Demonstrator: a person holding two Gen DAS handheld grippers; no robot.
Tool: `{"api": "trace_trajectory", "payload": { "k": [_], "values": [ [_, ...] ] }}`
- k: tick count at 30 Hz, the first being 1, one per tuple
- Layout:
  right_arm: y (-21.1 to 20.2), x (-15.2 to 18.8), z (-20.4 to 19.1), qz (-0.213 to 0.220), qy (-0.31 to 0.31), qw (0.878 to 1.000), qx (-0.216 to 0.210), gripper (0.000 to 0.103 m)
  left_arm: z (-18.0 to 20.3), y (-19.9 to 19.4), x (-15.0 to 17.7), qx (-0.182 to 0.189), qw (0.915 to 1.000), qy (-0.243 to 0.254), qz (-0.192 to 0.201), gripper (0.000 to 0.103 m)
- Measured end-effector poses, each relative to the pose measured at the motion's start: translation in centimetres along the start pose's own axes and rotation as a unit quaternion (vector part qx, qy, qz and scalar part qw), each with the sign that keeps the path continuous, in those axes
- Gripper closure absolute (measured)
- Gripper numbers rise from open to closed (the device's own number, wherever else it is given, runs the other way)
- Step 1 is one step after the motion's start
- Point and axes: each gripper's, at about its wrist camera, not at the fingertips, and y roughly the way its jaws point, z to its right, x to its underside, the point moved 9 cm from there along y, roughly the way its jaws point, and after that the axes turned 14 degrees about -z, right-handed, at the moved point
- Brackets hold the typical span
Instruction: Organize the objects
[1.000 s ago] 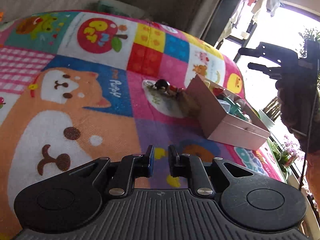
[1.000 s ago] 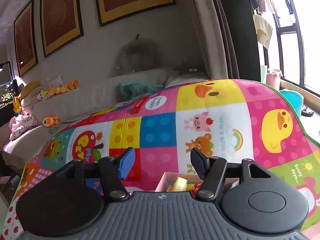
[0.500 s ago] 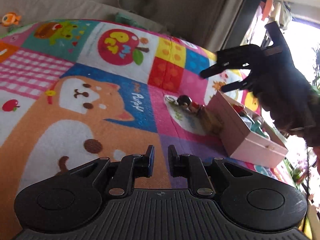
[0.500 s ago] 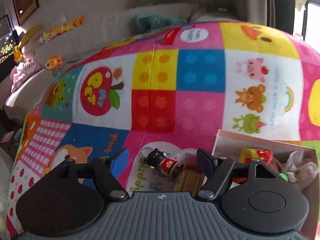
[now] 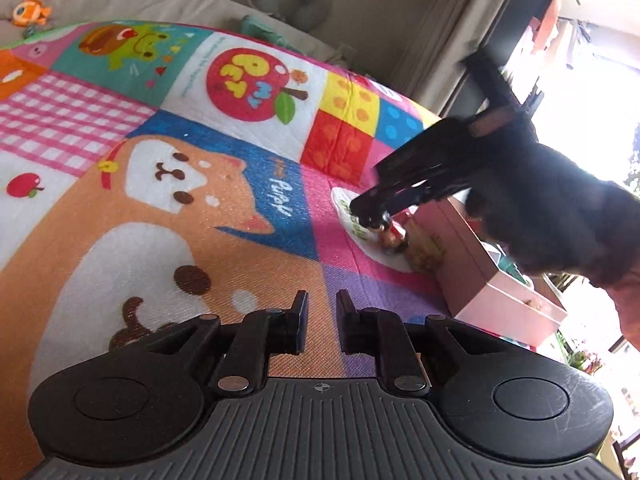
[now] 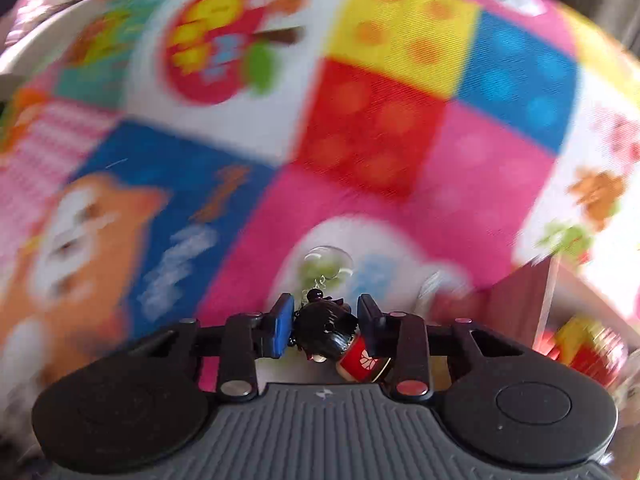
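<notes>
Your right gripper (image 6: 323,326) had just been closing, and its blue-padded jaws stood around the black head of a small doll keychain (image 6: 340,340); the left pad looked to be touching the hair, the right pad at most just beside it, so I could not call it a firm pinch yet. The doll lay on the white patch of the patchwork play mat (image 6: 360,128), its red body pointing back toward you and its clear ring (image 6: 328,260) ahead of the jaws. Your left gripper (image 5: 322,322) hovered over the mat with its jaws nearly pressed together and nothing between them. Just beside the doll stood the pink box (image 5: 504,292), already holding other small toys. I judged the doll light, hard and glossy, likely to roll or squirt out of a pinch on its round head. A hold across the narrower red body would have been surer, with the ring left dangling
</notes>
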Motion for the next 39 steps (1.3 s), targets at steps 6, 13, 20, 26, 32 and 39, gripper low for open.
{"api": "trace_trajectory", "payload": {
  "k": [6,13,20,26,32,39],
  "values": [
    [-3.6,-1.1,2.8,0.045,0.028,0.997,0.053,0.05,-0.1,0.1,0.0,0.002,1.0,-0.003,-0.003,0.087],
    [1.0,-2.9,6.6,-0.007,0.09,0.984,0.156,0.072,-0.1,-0.2,-0.1,0.003,1.0,-0.005,0.008,0.087],
    [-0.1,-0.6,5.0,-0.021,0.085,0.99,0.115,0.072,-0.7,-0.6,-0.4,0.011,0.9996,-0.022,0.017,0.087],
    [-2.6,7.4,-1.2,-0.036,0.031,0.999,0.011,0.072,-1.1,-0.7,-0.6,0.011,0.9992,-0.032,0.02,0.087],
    [-3.9,17.4,-6.2,0.009,-0.057,0.998,-0.02,0.071,-0.5,-0.6,-0.5,0.002,0.9997,-0.014,0.019,0.087],
    [-4.5,25.4,-2.6,0.114,-0.044,0.989,0.081,0.033,1.9,-0.2,-0.3,-0.044,0.9984,0.035,0.005,0.087]
  ]
}}
